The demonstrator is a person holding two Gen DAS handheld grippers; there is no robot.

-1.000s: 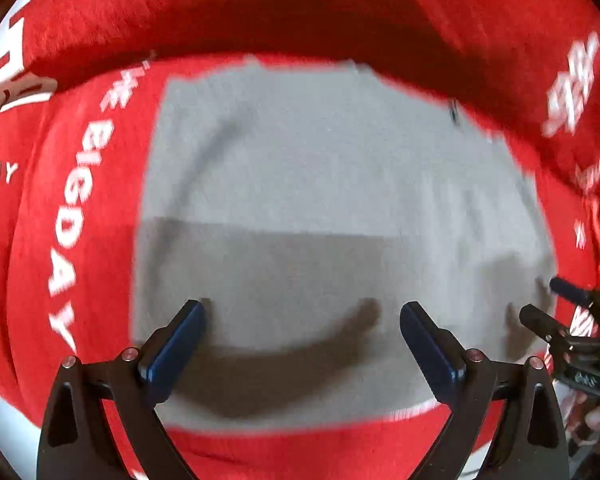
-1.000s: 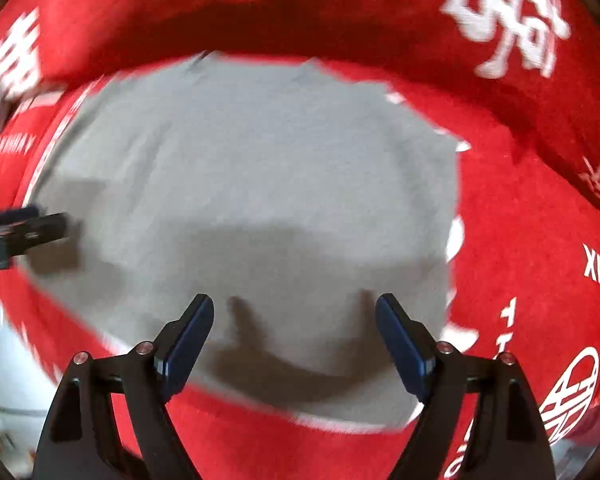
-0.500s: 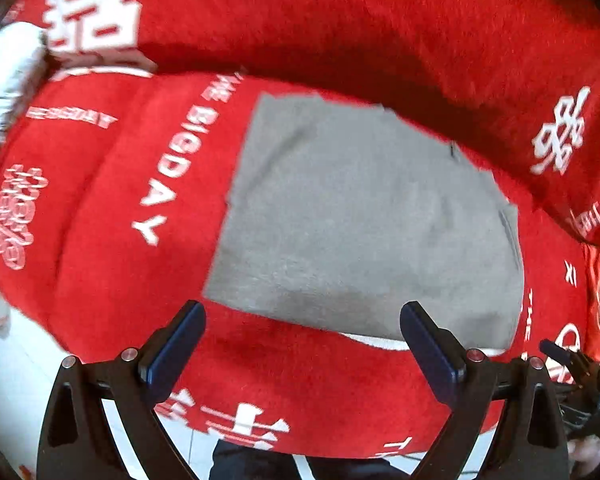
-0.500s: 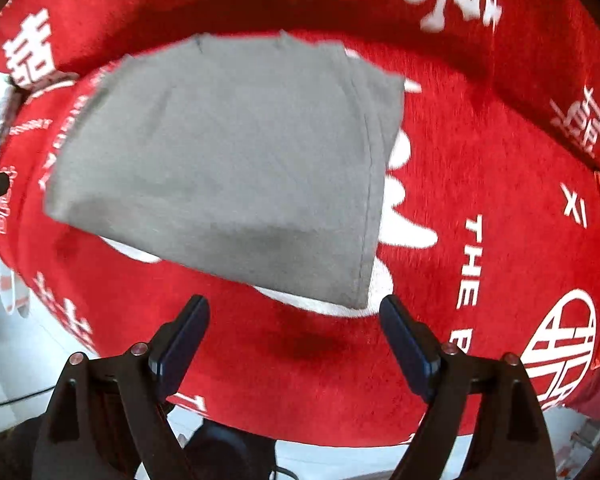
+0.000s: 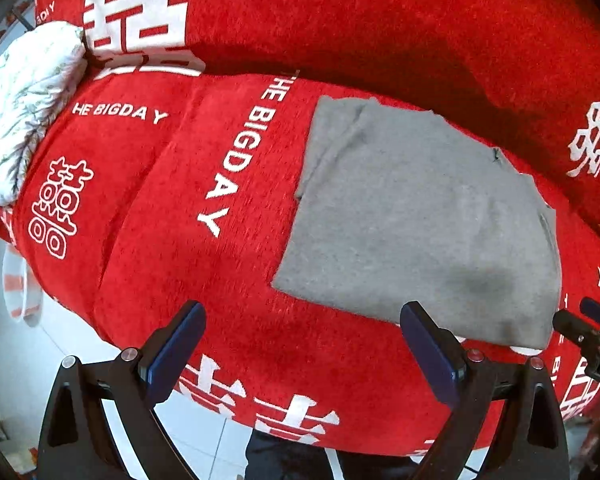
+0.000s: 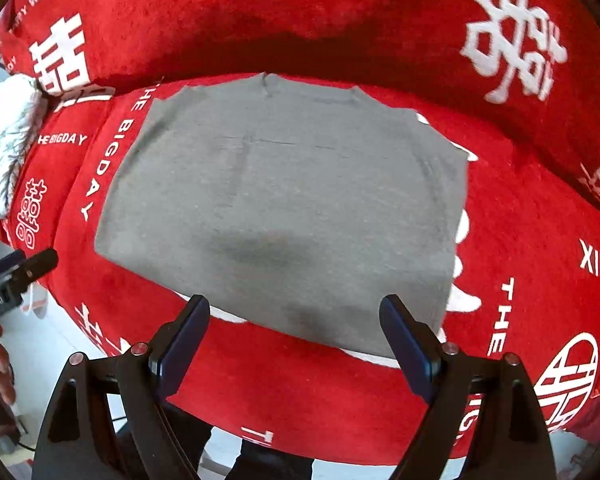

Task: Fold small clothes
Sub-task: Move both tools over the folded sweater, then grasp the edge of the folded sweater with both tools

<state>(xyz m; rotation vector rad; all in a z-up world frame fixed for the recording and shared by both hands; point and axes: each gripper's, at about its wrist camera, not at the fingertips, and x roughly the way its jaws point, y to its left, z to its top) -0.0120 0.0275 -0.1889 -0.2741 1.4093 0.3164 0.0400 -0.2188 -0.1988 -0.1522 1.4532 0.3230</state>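
Observation:
A grey folded garment (image 6: 284, 208) lies flat as a neat rectangle on a red seat cover; the left wrist view shows the grey garment (image 5: 420, 216) at centre right. My right gripper (image 6: 294, 338) hovers high over the garment's near edge, open, with nothing between its blue pads. Over the red cover, left of the garment's near corner, my left gripper (image 5: 302, 346) is open and empty too. Each gripper shows at the other view's edge: the right gripper (image 5: 592, 328) and the left gripper (image 6: 24, 268).
The red sofa cover (image 5: 148, 216) with white lettering spans both views, its backrest (image 6: 300, 12) rising behind the garment. A white patterned cushion (image 5: 24, 112) lies at the far left. Pale floor tiles (image 5: 16, 352) show below the seat's front edge.
Both grippers have risen well away from the garment, which looks smaller and now lies wholly in view. The left gripper also drifted left, off the cloth. Both stayed open.

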